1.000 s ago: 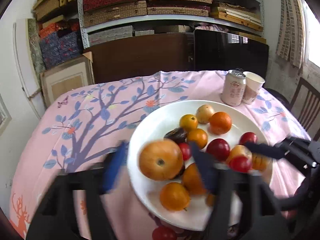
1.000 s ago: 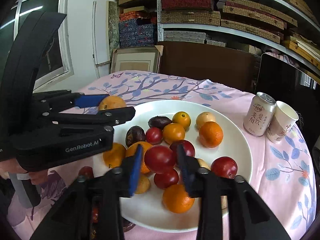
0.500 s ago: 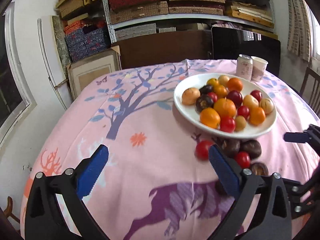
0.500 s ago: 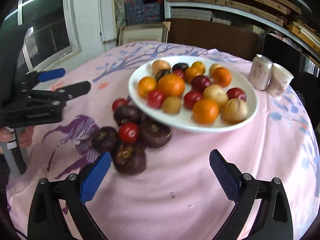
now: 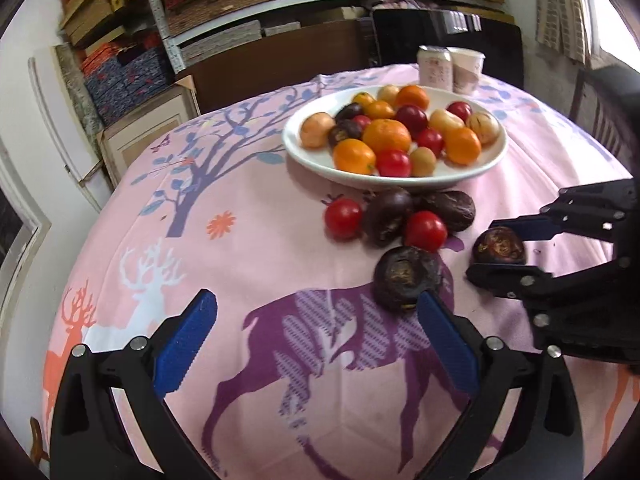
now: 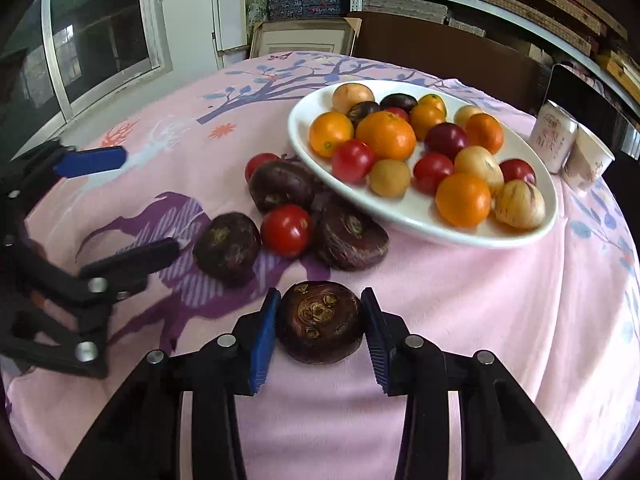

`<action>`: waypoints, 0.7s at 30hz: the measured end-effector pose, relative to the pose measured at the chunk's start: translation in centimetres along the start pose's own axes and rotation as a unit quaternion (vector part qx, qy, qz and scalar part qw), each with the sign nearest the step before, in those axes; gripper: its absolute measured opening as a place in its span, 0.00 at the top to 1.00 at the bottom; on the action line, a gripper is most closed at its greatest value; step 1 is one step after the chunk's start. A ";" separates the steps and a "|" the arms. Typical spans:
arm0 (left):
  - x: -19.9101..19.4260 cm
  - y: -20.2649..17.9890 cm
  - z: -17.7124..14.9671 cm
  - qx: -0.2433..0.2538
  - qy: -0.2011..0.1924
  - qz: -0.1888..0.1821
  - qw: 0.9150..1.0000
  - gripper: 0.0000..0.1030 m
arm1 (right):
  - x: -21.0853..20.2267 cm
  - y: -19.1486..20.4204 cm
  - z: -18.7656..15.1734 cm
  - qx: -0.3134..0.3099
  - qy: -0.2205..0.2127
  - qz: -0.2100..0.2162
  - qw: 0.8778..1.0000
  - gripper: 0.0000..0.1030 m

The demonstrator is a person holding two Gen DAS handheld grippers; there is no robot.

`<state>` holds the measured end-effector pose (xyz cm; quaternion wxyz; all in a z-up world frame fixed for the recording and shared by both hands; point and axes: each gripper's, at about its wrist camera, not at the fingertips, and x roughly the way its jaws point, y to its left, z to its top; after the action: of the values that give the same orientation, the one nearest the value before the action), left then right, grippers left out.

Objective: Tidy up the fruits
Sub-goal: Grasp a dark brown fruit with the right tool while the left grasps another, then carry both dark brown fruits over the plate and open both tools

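A white plate (image 6: 424, 216) (image 5: 320, 162) holds several oranges, red tomatoes and tan fruits. In front of it on the pink cloth lie dark purple fruits and red tomatoes (image 6: 286, 230). My right gripper (image 6: 320, 330) has its blue pads on both sides of one dark purple fruit (image 6: 320, 322) (image 5: 500, 246) resting on the cloth; the pads touch or nearly touch it. My left gripper (image 5: 316, 344) is open and empty, low over the cloth, its right pad beside another dark purple fruit (image 5: 408, 278).
A drink can (image 6: 554, 142) and a paper cup (image 6: 588, 162) stand behind the plate. Shelves with boxes, a dark chair back (image 5: 440, 40) and a window (image 6: 100, 44) surround the round table.
Both grippers pulled back from the plate and came down to the loose fruits on the cloth. The right gripper, wide open before, has closed around a dark purple fruit.
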<state>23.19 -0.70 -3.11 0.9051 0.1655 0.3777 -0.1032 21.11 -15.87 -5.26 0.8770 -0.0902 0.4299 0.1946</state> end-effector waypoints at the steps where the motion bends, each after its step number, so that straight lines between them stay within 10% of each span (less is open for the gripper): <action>1: 0.4 -0.4 0.3 0.005 0.003 0.001 1.000 0.04 | -0.4 -0.5 -0.3 0.008 0.000 0.001 1.000 0.60; 6: 1.6 -1.8 1.2 0.011 0.009 -0.034 0.999 0.07 | -2.6 -2.6 -2.2 0.037 -0.001 -0.007 0.999 0.60; 9: 3.1 -2.4 1.5 0.013 0.046 -0.092 0.995 0.58 | -3.6 -3.8 -3.0 0.055 -0.003 -0.008 0.998 0.60; 21: -3.4 -0.8 5.7 0.014 -0.075 -0.087 0.993 0.60 | -8.2 -5.7 0.1 0.058 -0.101 -0.042 0.992 0.60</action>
<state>24.30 -3.34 2.89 0.9162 0.1369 0.3198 -0.1991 19.09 -23.17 1.21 0.9271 -0.0374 0.3453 0.1405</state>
